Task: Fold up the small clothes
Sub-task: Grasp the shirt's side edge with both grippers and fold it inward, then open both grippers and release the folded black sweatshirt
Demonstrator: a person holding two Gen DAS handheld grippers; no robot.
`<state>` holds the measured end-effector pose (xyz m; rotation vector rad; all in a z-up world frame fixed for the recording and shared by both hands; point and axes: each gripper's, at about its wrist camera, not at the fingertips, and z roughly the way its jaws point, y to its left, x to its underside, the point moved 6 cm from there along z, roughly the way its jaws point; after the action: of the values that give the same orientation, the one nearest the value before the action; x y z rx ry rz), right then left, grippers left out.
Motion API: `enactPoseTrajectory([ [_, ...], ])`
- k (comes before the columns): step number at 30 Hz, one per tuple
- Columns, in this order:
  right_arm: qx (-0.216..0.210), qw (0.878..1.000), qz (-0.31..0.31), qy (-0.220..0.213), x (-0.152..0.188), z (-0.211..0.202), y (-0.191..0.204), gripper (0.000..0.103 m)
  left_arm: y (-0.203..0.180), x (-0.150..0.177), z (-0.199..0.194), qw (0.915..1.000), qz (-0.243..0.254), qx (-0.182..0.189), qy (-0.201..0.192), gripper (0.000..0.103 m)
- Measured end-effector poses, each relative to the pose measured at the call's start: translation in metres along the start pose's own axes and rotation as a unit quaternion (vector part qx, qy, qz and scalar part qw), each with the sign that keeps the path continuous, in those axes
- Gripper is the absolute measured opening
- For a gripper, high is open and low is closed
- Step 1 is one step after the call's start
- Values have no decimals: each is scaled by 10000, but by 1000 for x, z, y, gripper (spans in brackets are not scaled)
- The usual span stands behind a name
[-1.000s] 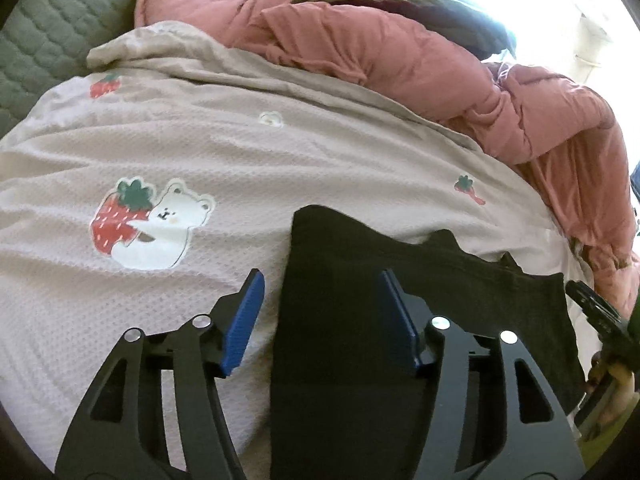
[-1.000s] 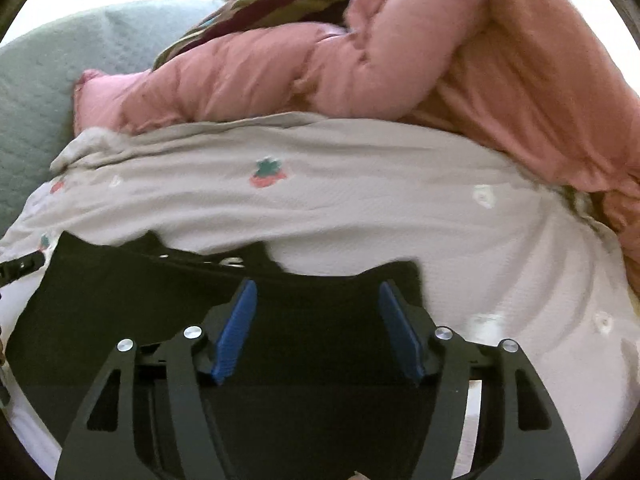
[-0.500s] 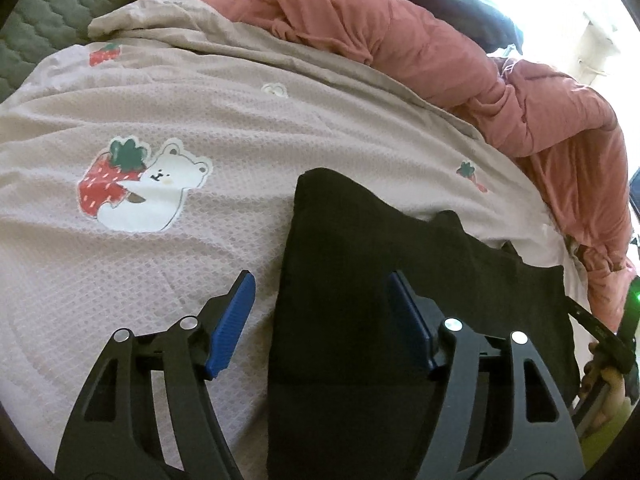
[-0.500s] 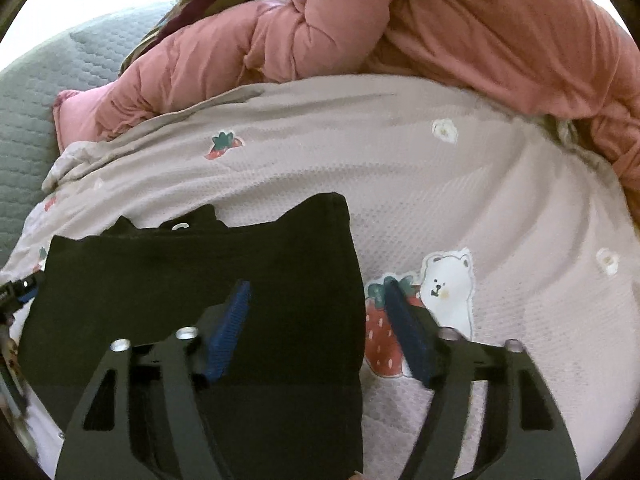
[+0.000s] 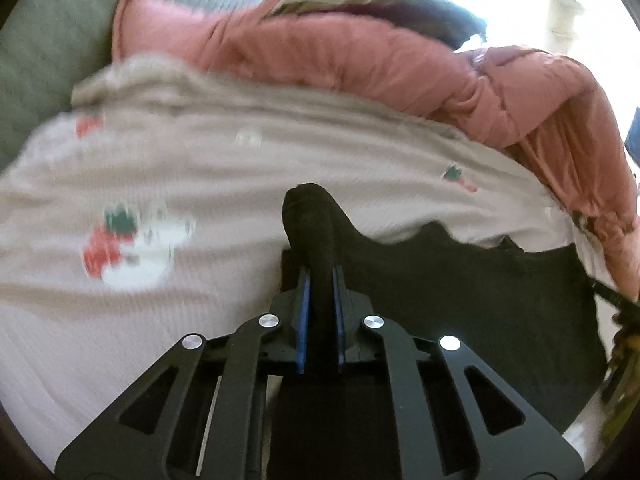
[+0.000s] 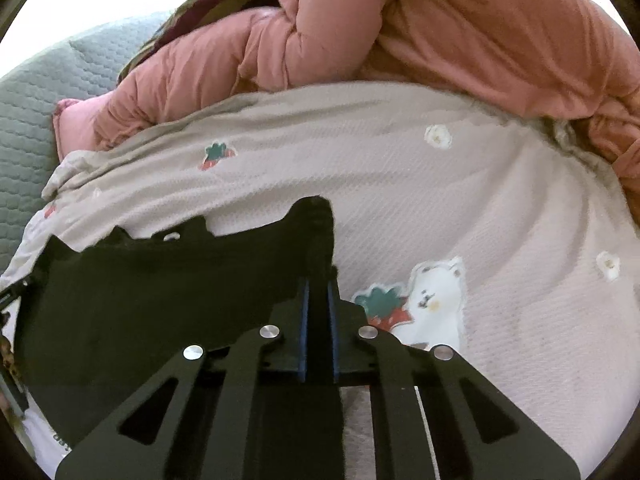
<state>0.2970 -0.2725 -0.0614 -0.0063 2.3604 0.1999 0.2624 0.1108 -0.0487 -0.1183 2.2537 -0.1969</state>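
A small black garment (image 5: 460, 296) lies flat on a beige blanket (image 5: 224, 184) printed with strawberries and bears. My left gripper (image 5: 319, 276) is shut on the garment's left edge, and a bunched fold of black cloth stands up between its blue pads. In the right wrist view the same black garment (image 6: 160, 292) spreads to the left. My right gripper (image 6: 318, 288) is shut on its right edge, with black cloth pinched between the pads.
A pink quilt (image 6: 440, 40) is heaped along the far side of the blanket, with a dark striped cloth (image 5: 384, 4) on top. A grey-green quilted cushion (image 6: 28, 100) sits at the far left. A bear-and-strawberry print (image 6: 424, 300) lies right of the right gripper.
Both grippers were open over the garment's side edges and have now closed on the cloth. The left view has swung and is blurred by motion.
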Motion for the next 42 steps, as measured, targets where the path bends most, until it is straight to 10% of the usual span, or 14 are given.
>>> enactPoseTrajectory([
  [17,1140,9905,-748,170,21,11,2,26,13,22,28,9967,-54,-448,678,19],
  [42,960,9943,-210,411,63,-26,-10,60,10,41,5,9948,-120,-426,915,45],
])
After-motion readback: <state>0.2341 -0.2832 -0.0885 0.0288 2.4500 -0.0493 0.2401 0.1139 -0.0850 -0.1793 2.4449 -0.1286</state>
